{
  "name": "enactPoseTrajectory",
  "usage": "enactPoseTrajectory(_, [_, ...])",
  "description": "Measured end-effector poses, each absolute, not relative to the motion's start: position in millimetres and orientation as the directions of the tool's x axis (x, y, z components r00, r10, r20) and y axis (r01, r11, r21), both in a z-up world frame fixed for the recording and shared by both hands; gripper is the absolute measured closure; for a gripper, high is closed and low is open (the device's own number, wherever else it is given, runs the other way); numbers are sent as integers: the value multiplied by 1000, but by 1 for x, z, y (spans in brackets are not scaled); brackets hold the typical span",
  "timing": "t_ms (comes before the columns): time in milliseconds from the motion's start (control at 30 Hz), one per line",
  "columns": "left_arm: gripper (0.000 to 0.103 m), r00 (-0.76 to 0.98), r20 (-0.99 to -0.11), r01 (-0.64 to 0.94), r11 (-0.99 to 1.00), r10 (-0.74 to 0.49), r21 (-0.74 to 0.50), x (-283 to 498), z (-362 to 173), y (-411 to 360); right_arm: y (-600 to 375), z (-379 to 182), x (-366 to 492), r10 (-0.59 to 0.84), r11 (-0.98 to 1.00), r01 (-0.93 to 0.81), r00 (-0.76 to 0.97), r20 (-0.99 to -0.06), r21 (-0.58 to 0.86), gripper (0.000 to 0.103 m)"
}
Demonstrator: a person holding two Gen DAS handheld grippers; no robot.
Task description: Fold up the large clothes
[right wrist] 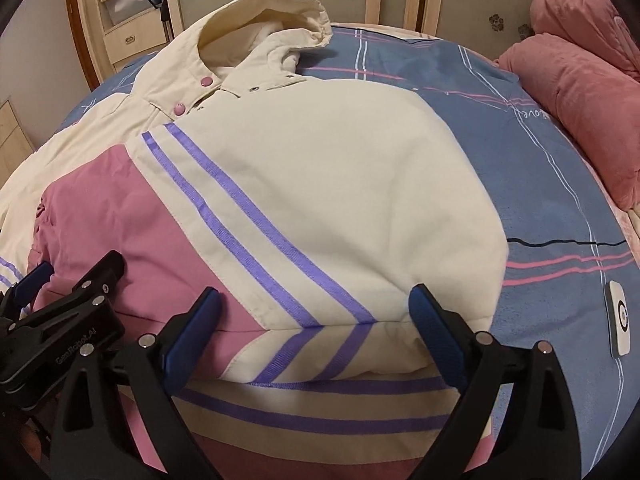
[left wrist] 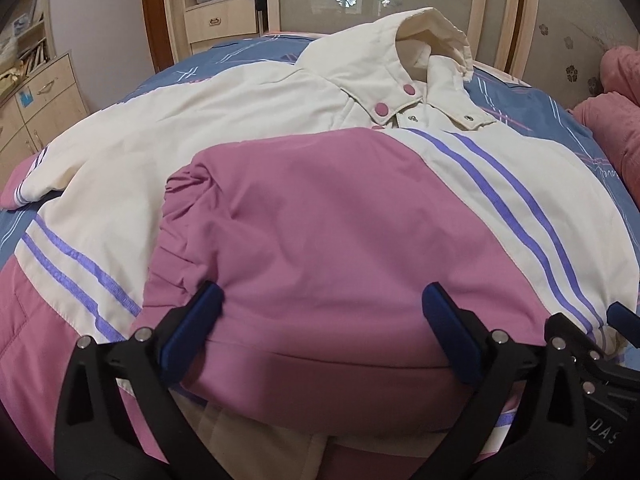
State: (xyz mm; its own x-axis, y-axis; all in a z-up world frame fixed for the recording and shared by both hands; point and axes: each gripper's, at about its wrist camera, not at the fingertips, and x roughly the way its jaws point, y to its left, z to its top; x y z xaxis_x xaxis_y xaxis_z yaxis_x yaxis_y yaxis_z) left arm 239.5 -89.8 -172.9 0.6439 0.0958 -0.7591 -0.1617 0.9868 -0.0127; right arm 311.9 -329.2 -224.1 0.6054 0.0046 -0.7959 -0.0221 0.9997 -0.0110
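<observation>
A hooded jacket in cream and pink with purple stripes lies spread on the bed, hood at the far end. One sleeve is folded across its front, pink at the cuff end and cream near the shoulder. My left gripper hangs open over the pink part of that sleeve, the fabric bulging between its blue pads without being pinched. My right gripper stands open over the striped fold edge. Both grippers sit side by side; the left gripper shows at the right view's left edge.
A blue plaid sheet covers the bed. Pink pillows lie at the right side. A small white device rests on the sheet near the jacket. Wardrobe shelves and a drawer unit stand beyond the bed.
</observation>
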Motion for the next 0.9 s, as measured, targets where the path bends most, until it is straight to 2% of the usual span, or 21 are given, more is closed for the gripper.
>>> enactPoseTrajectory(433, [2, 678, -730, -149, 988, 83, -27, 235, -175, -91, -330, -221, 308, -21, 1000, -1, 616, -787, -28, 8])
enactPoseTrajectory(500, [2, 676, -732, -151, 988, 86, -23, 234, -165, -91, -336, -207, 301, -12, 999, 35, 667, -745, 15, 8])
enactPoseTrajectory(600, [2, 739, -670, -124, 992, 76, -24, 228, -137, -93, -348, -183, 287, -23, 994, 87, 761, -649, 67, 8])
enactPoseTrajectory(667, [2, 758, -645, -112, 994, 99, 21, 229, -128, -96, -357, -178, 287, -67, 988, 138, 787, -613, 70, 8])
enactPoseTrajectory(700, [2, 752, -650, -106, 993, 109, 44, 234, -129, -95, -361, -180, 292, -64, 987, 141, 783, -619, 76, 10])
enactPoseTrajectory(733, [2, 741, -663, -102, 994, 107, 46, 238, -133, -93, -365, -188, 301, -33, 987, 125, 762, -647, 97, 25])
enactPoseTrajectory(767, [6, 716, -693, -92, 995, 89, 33, 245, -140, -88, -368, -196, 308, -21, 987, 123, 735, -678, 103, 32])
enactPoseTrajectory(800, [7, 698, -711, -86, 996, 82, 31, 249, -146, -86, -369, -207, 317, -37, 987, 139, 699, -714, 85, 34])
enactPoseTrajectory(900, [7, 657, -749, -69, 996, 83, 49, 263, -169, -80, -354, -217, 323, -108, 991, 127, 674, -731, -30, 34])
